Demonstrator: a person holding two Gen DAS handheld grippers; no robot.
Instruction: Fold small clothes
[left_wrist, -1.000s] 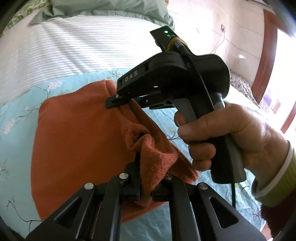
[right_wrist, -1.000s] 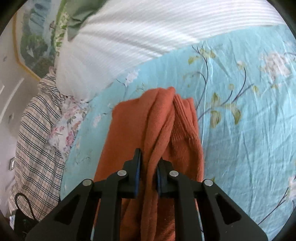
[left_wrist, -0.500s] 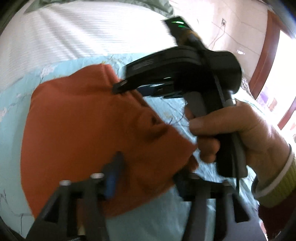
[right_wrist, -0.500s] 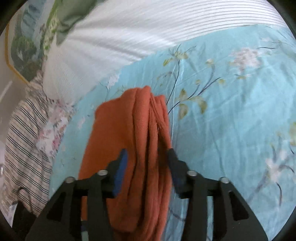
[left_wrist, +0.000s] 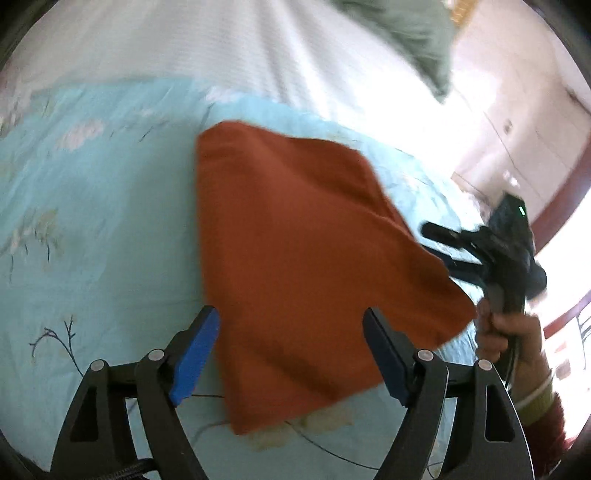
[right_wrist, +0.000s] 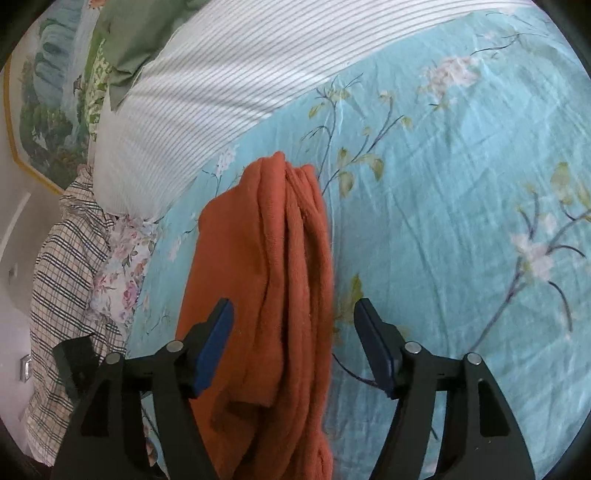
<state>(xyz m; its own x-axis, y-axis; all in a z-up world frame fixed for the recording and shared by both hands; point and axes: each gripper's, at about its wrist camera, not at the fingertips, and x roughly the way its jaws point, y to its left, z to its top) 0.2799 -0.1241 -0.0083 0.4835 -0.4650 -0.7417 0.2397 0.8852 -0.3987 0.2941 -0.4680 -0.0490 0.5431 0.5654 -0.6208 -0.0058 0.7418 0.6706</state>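
Left wrist view shows the left gripper (left_wrist: 291, 347) with its two blue fingers (left_wrist: 194, 354) spread wide and holding nothing. An orange knit garment (left_wrist: 303, 266) lies flat on the bed (left_wrist: 92, 221), folded into a blunt shape with a straight left edge. Its near edge sits between the spread fingers but does not seem to touch them. The bed has a light blue sheet with flowers and thin branches on it. Far back lies a white striped pillow (left_wrist: 207, 48), and a green cushion (left_wrist: 406, 33) sits at the far right. On the right, the right gripper (left_wrist: 443, 251) shows from the side, held by the person's hand (left_wrist: 506, 332) just beside the right corner of the garment. This view is a bit blurry.

From the right wrist view, the right gripper (right_wrist: 293, 347) is also spread wide and holds nothing. The orange garment (right_wrist: 273, 280) runs from near to far between its fingers (right_wrist: 214, 347), bunched in long soft folds, closer to the left finger. To the right the blue flowered sheet (right_wrist: 461, 184) is bare. On the left side lie a plaid cloth (right_wrist: 62, 280) and a small flowered cloth (right_wrist: 118, 273). The striped pillow (right_wrist: 221, 99) is at the far left, with a green pillow (right_wrist: 129, 33) behind it and a landscape picture (right_wrist: 40, 110) on the wall.
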